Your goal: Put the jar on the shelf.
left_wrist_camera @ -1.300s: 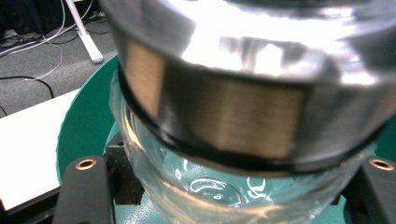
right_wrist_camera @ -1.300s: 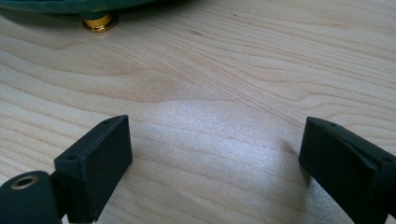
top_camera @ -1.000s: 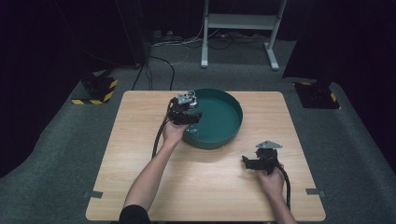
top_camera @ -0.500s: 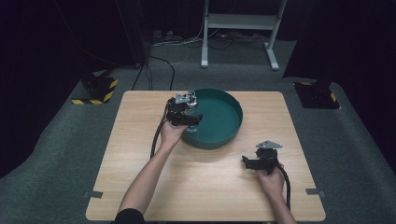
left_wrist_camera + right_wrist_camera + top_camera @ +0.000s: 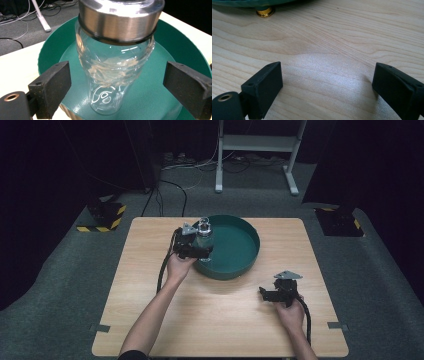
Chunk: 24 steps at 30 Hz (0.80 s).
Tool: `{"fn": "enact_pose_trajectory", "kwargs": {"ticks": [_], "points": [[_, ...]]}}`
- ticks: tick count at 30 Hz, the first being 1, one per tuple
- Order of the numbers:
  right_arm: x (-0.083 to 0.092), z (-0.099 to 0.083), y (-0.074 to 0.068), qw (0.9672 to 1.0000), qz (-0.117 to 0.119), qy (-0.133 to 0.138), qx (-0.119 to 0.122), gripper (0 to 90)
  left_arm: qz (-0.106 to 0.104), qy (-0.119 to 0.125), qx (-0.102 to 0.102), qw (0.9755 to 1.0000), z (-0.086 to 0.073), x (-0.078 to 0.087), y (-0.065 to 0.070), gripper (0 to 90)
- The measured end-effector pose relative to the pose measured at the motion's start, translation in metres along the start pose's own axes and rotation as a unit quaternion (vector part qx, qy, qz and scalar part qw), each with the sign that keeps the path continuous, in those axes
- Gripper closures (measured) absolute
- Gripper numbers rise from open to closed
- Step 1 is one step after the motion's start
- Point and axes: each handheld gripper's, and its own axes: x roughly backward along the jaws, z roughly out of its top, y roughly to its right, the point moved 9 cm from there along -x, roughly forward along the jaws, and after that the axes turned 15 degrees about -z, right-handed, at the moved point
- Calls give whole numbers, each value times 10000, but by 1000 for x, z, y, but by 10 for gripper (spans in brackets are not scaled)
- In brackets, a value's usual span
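A clear glass jar point(image 5: 204, 234) with a steel lid stands upright just inside the left rim of the round green tray point(image 5: 250, 255). My left gripper point(image 5: 202, 251) is at the jar's near side. In the left gripper view the jar point(image 5: 112, 75) sits between the two pads point(image 5: 53, 91), with a gap on each side. The left jaws have just been opening and stand open point(image 5: 117, 87) around it. My right gripper point(image 5: 263, 294) rests low over the bare wood at the front right, open point(image 5: 327, 90) with nothing between its pads.
The tray's underside and one brass foot point(image 5: 265, 11) show at the top of the right gripper view. The wooden table point(image 5: 150, 310) ends on grey carpet. A white stand point(image 5: 255, 142) and cables lie beyond the far edge.
The left gripper has let go of the jar and drawn back a little toward the person. The jar stays upright in the tray. The right hand has not moved.
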Motion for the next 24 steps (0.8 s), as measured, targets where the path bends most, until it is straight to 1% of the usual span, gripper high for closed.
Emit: {"fn": "enact_pose_trajectory", "kwargs": {"ticks": [6,10,15,24], "points": [[0,0,0,10000,0,1,1,95,2,-11,-58,10000,-2,5,5,81],[0,0,0,10000,-1,3,5,95,-16,0,-51,10000,-3,9,8,82],[0,0,0,10000,0,1,1,95,-25,65,-77,9999,-3,15,12,83],[0,0,0,10000,-1,2,3,95,-28,147,-71,9999,-6,24,15,83]]}}
